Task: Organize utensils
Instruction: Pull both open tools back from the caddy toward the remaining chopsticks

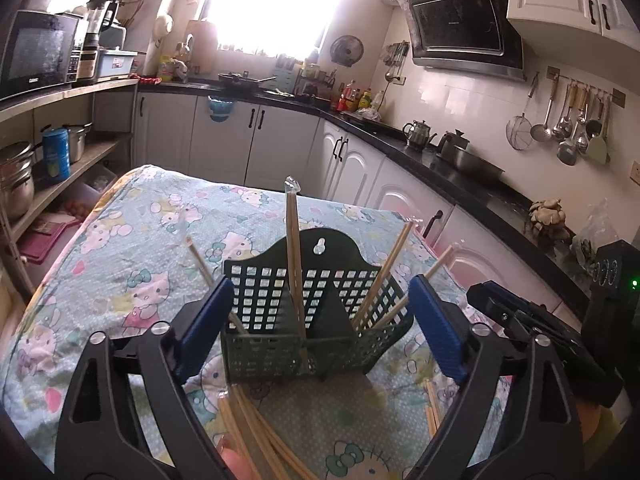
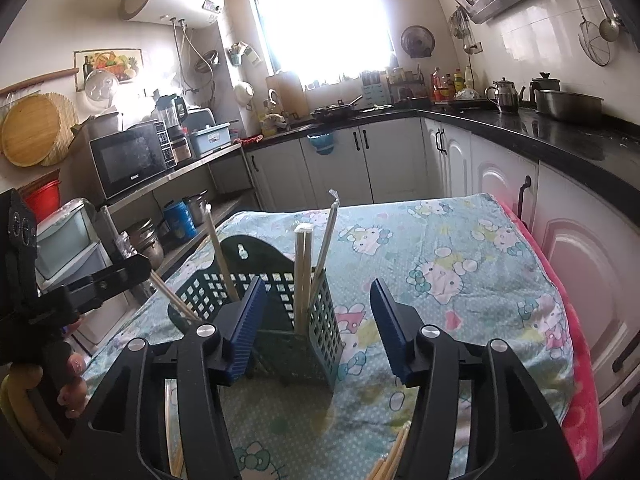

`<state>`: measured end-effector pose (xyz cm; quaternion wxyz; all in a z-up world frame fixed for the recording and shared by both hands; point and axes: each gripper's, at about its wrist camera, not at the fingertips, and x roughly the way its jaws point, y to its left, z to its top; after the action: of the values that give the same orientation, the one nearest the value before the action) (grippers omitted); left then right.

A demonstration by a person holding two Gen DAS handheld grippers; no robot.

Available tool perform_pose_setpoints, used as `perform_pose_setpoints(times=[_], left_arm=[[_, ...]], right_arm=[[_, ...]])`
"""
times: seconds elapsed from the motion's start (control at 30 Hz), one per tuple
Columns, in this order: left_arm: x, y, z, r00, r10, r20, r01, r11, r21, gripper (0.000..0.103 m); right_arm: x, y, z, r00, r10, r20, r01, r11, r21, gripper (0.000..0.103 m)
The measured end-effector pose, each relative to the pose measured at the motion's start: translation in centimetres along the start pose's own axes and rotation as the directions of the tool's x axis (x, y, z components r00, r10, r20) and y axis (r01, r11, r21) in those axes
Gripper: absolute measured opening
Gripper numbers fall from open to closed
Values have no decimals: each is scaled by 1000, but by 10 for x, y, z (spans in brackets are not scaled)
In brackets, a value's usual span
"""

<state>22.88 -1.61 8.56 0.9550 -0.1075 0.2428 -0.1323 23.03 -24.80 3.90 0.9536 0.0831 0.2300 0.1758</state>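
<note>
- Several chopstick pairs point(image 1: 297, 264) already stand in the green caddy point(image 1: 312, 312), mid-table point(image 1: 120, 240); loose chopsticks point(image 1: 256, 432) lie at 6 o'clock of it, under the grippers.
- Left hand-held gripper point(image 1: 320, 328): released, jaws straddling the caddy, holding nothing. Right hand-held gripper point(image 2: 316, 332): released, empty, at the caddy's 3 o'clock corner.
- Risk: the caddy looks light; a nudge from either jaw could tip it and spill the leaning pairs.
- Risk: the soft tablecloth point(image 2: 460, 260) may bunch and slide.
- Obstruction: pairs splaying toward 2 and 10 o'clock crowd the approach; the grippers sit close together.
</note>
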Motion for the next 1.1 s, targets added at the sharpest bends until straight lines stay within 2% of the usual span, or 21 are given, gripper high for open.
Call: perform_pose_setpoints(times=[0.17, 0.63, 1.1], left_arm=[[-11, 6, -10, 1000, 6, -1, -6, 1000, -12, 88], [-33, 25, -37, 998, 52, -21, -53, 998, -37, 88], [-40, 65, -65, 984, 144, -108, -154, 984, -88, 88]], right_arm=[[-5, 3, -8, 1000, 5, -22, -5, 1000, -7, 57], [-14, 24, -30, 997, 34, -74, -38, 998, -50, 58], [-4, 54, -55, 985, 80, -151, -97, 989, -108, 58]])
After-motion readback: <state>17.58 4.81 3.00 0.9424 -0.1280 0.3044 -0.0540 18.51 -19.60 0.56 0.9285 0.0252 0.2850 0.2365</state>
